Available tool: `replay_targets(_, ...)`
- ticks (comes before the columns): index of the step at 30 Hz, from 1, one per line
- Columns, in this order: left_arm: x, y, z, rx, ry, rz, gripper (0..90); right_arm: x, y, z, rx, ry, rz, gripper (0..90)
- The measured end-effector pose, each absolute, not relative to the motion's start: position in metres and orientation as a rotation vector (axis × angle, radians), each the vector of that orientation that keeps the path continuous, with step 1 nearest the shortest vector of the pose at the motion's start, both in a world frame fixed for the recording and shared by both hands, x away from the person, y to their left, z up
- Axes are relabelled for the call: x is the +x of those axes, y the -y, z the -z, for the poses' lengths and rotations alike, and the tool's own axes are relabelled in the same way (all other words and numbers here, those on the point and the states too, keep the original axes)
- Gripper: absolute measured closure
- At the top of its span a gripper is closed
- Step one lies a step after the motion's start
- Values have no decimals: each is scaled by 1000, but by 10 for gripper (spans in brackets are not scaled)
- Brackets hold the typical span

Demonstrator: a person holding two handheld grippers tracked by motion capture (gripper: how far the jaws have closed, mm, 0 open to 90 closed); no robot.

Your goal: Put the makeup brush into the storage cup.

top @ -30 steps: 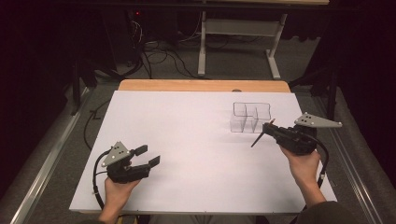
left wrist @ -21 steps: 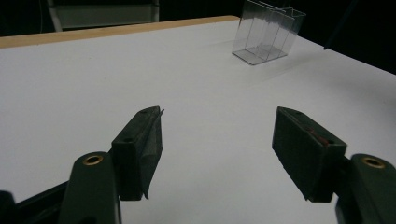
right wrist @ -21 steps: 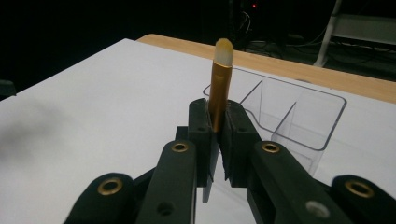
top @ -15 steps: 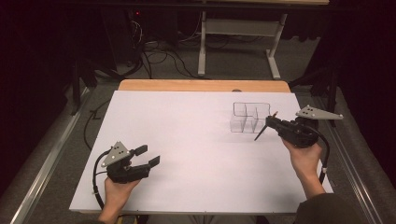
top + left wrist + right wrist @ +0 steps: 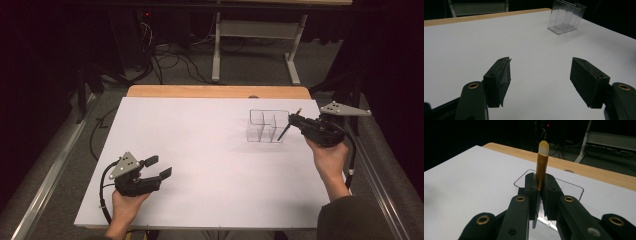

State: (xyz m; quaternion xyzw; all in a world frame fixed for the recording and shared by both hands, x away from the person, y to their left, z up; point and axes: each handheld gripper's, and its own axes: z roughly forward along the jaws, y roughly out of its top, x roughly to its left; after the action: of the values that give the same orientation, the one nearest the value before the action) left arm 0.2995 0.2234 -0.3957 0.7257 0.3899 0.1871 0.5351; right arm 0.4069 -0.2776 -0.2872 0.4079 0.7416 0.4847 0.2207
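Observation:
My right gripper point(image 5: 297, 121) is shut on a thin pencil point(image 5: 283, 132) and hovers at the right side of a clear divided container point(image 5: 268, 126). In the right gripper view the pencil point(image 5: 541, 162) stands up between the jaws of that gripper point(image 5: 539, 178), showing a gold ferrule and a pale eraser tip, with the container's rim point(image 5: 574, 186) just beyond and below. The pencil's dark lower end slants down beside the container's right wall. My left gripper point(image 5: 159, 167) rests near the front left of the white table point(image 5: 200, 145), jaws wide apart and nothing between them. In the left gripper view this gripper point(image 5: 541, 62) faces the container point(image 5: 566, 16).
A wooden strip point(image 5: 215, 91) runs along the table's far edge. Beyond it are floor cables point(image 5: 165, 55) and the legs of a white stand point(image 5: 216, 55). A metal rail point(image 5: 55, 170) borders the left side. Bare white tabletop lies between the two grippers.
My right gripper has risen and moved toward the far side with the pencil, closer to the container's right wall. The left gripper has stayed put.

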Motion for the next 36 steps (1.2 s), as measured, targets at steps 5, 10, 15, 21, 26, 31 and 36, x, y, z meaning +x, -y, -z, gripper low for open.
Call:
replay_targets(5,300,-223,396,1731,-928,-445,332,412,280,282,1132,-2039,-1318,854)
replay_targets(10,300,-224,396,1731,-929,-444,332,419,281,278,1146,-2026,-1300,854)
replay_targets(15,300,-224,396,1732,-927,-444,331,425,281,274,1163,-2011,-1279,854)
replay_targets(21,300,-224,396,1730,-920,-442,331,429,278,273,1166,-2008,-1268,854)
replay_targets(26,299,-224,396,1730,-919,-442,331,433,276,272,1172,-1998,-1266,854)
replay_targets(31,299,-224,396,1730,-919,-441,331,437,273,269,1180,-1991,-1251,853)
replay_targets(36,299,-223,396,1732,-917,-441,331,442,270,270,1183,-1990,-1241,853)
